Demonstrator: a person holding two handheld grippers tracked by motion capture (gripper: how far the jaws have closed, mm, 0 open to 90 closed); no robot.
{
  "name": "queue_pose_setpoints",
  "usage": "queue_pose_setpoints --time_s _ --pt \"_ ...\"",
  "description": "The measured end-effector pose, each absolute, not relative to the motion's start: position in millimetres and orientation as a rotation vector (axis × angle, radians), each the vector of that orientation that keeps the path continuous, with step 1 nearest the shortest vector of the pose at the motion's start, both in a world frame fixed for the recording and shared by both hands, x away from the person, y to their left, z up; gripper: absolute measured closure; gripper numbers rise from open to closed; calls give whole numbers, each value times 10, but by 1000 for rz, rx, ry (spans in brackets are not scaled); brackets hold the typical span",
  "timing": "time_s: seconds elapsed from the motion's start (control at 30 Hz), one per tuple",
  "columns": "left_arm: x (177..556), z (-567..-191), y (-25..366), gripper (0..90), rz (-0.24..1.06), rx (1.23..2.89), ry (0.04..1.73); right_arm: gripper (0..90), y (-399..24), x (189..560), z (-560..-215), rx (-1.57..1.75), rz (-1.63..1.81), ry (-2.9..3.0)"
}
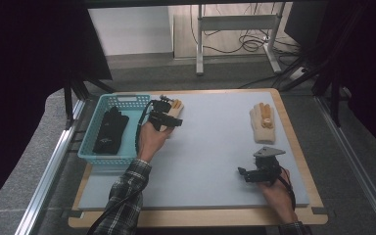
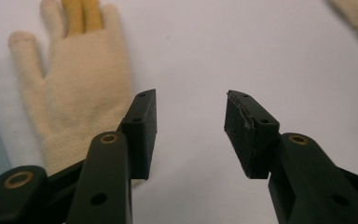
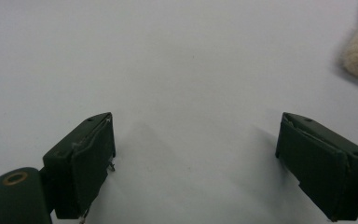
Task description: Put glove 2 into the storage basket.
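Hovering open over a cream glove (image 2: 79,88) beside the blue basket (image 1: 94,128), left claw (image 1: 172,117); right claw (image 1: 243,173) open, nothing between.

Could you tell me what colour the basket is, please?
The basket is light blue, seen best in the high view.

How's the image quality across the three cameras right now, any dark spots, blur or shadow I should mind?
High view: dim, black at the side edges, mat evenly lit. Left gripper view: cream glove slightly soft, fingers sharp. Right gripper view: faint shadows on the mat beside its fingers.
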State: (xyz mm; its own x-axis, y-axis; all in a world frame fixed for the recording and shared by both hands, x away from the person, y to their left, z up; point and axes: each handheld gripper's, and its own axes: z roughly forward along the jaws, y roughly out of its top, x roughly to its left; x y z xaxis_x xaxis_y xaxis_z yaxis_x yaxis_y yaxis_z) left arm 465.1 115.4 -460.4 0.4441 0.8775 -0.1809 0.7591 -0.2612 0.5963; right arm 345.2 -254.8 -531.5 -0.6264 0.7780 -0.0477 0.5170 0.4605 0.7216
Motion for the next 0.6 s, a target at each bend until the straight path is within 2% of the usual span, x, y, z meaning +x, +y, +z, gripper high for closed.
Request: queue_pose_setpoints --time_s 0.13,0.4,0.5,0.6 --pt "4754 -4730 1122 548 331 2118 1439 113 -2549 3453 -5315 1091 970 2344" --pt "4884 -4950 1086 556 407 2168 1539 113 -2550 3454 -5315 1090 969 2344" --pt "4915 -5024 1023 588 439 2202 1554 113 -2550 3454 -5315 1089 969 2344" --pt "4924 -5077 948 667 518 2255 1550 114 -2549 3453 -5315 1092 970 2344"
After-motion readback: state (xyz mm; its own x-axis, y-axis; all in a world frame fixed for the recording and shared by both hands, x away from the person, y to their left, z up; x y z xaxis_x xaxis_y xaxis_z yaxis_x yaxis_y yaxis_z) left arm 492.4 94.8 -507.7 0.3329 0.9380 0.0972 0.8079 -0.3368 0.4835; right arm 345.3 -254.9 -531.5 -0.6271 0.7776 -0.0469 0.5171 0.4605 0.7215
